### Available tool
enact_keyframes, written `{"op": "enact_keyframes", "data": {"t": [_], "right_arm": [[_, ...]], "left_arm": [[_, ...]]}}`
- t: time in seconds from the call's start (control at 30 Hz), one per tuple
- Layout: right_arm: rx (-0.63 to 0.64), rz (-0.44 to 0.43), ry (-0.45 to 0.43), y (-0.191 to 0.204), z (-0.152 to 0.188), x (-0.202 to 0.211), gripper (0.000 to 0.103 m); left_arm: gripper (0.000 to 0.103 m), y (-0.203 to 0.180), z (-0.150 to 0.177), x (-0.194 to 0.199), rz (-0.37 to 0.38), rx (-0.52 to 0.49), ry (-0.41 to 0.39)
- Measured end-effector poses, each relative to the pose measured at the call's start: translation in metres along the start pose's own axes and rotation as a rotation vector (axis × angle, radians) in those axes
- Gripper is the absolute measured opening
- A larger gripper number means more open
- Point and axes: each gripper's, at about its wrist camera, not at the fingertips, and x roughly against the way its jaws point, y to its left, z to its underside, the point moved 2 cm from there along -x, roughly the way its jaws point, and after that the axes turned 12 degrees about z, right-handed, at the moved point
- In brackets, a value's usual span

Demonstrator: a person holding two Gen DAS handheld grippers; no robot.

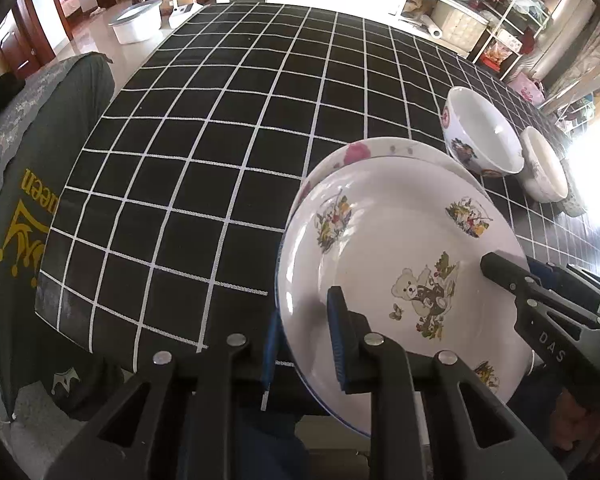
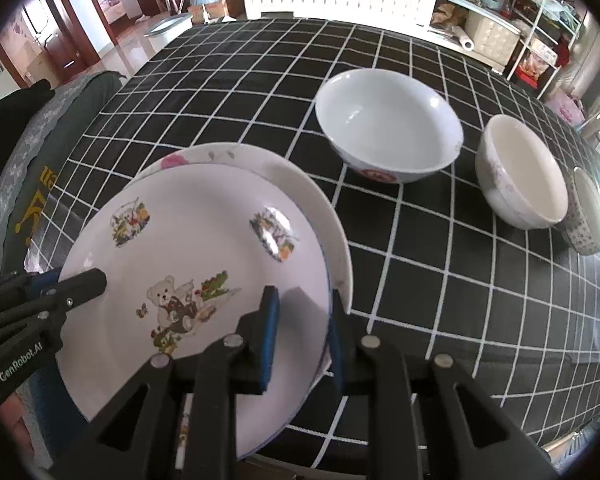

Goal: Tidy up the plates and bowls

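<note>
Covering the counter [image 2: 420,280] is a black, white-gridded cloth in a cluttered room. Both the left hand-held gripper [image 1: 304,344] and right hand-held gripper [image 2: 304,336] clamp opposite rims of the white bear-printed plate [image 2: 196,256] above a floral plate [image 2: 228,154].

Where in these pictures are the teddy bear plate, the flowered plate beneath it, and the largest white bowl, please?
teddy bear plate [image 2: 188,240]: right wrist view, on its bare white centre.
flowered plate [image 2: 220,154]: right wrist view, on the far rim showing past the upper plate.
largest white bowl [image 2: 384,128]: right wrist view, on its inner wall.

Bear plate [image 2: 188,264] over second plate [image 2: 300,184] (bowls [image 2: 388,128] right).
</note>
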Motion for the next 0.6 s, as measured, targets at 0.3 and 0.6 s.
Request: {"op": "enact_keyframes", "data": {"t": [0.3, 0.6], "right_arm": [[-0.003, -0.015, 0.015, 0.001, -0.004, -0.005, 0.027], [-0.054, -0.077, 0.023, -0.008, -0.001, -0.004, 0.027]], "left_arm": [[0.020, 0.003, -0.008, -0.006, -0.007, -0.005, 0.002], [0.020, 0.006, -0.014, -0.012, 0.012, -0.003, -0.004]]}}
